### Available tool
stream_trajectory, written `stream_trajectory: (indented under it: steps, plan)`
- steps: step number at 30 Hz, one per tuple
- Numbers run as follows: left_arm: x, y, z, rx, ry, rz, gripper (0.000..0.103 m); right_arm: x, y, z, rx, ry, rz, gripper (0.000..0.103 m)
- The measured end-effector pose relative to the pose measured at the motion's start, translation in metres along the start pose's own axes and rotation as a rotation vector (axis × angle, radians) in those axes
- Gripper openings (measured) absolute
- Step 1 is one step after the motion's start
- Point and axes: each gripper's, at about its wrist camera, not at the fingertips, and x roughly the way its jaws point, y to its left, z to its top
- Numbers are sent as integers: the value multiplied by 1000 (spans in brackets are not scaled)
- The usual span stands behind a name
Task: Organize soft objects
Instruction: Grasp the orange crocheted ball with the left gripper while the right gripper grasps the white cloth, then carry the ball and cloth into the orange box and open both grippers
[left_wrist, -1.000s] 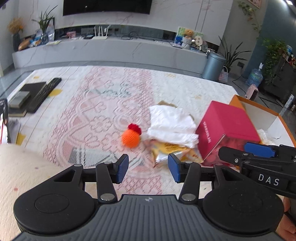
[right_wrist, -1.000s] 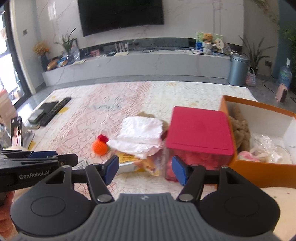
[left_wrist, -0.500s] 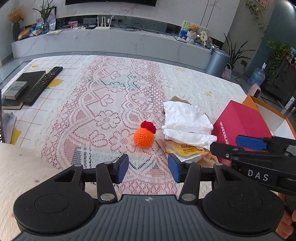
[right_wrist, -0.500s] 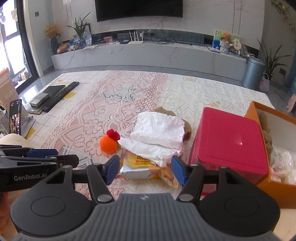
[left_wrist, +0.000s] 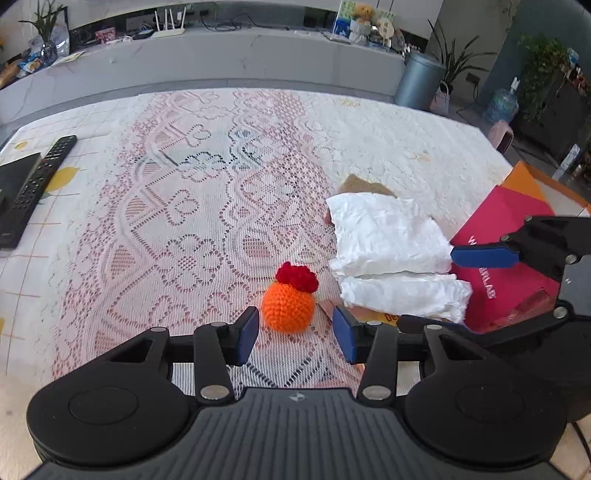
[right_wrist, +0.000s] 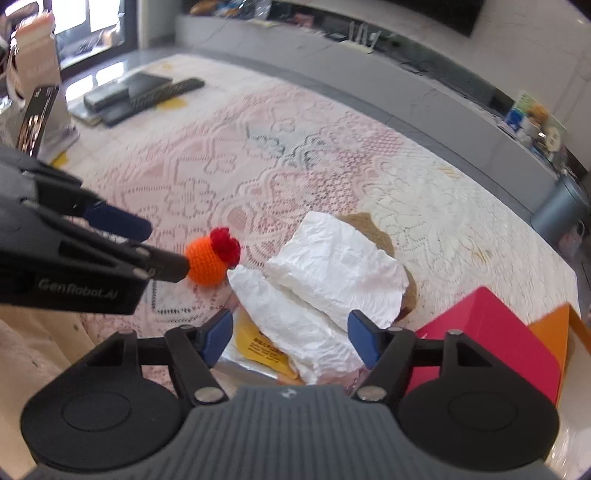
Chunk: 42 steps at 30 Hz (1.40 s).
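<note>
Both tools are on approach, nothing grasped yet. Your left gripper (left_wrist: 295, 334) is open with nothing between the blue pads; its jaws have just been closing a little, and the orange crocheted ball with the red tuft (left_wrist: 290, 301) sits on the lace tablecloth (left_wrist: 184, 221) just beyond the gap, lined up but not yet inside it. Your right gripper (right_wrist: 290, 338) is open too, jaws just been widening, nothing pinched; it hangs over the folded white paper-like cloth (right_wrist: 325, 280) that lies on a yellow foil snack packet (right_wrist: 258, 347), with a brown plush item (right_wrist: 373, 229) peeking out at the far edge. The red box (right_wrist: 491, 339) sits to the right, with the orange open box (right_wrist: 550, 328) just beyond it. My read: you're at the reach step, ball first on the left. Next move calls for pushing the left tool forward and down so the pads straddle the ball, then closing gently, since it looks squashy. On the right, go for the cloth's near edge, and watch you don't snag the packet underneath.
</note>
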Motion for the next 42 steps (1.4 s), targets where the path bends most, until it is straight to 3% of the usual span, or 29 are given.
stream_trajectory:
  steps: [10, 12, 15, 16, 21, 24, 32, 42]
  plan:
    - [48, 6, 12, 4, 104, 14, 53, 39, -11, 17, -115, 101, 26, 74]
    - [52, 6, 12, -2, 109, 7, 49, 46, -11, 20, -133, 125, 34, 74]
    - [54, 8, 12, -13, 99, 2, 46, 57, -17, 26, -118, 147, 35, 76]
    - [54, 9, 12, -22, 97, -2, 46, 62, -20, 27, -105, 162, 40, 80]
    - [53, 14, 12, -57, 89, -19, 45, 73, -22, 29, -55, 209, 57, 80]
    - [52, 15, 12, -73, 84, -25, 45, 71, -19, 29, -60, 198, 35, 71]
    - [50, 9, 9, -49, 71, -5, 45, 62, -18, 25, -125, 161, -65, 14]
    - [8, 5, 7, -105, -15, -20, 45, 1, -35, 22, 74, 15, 45, 11]
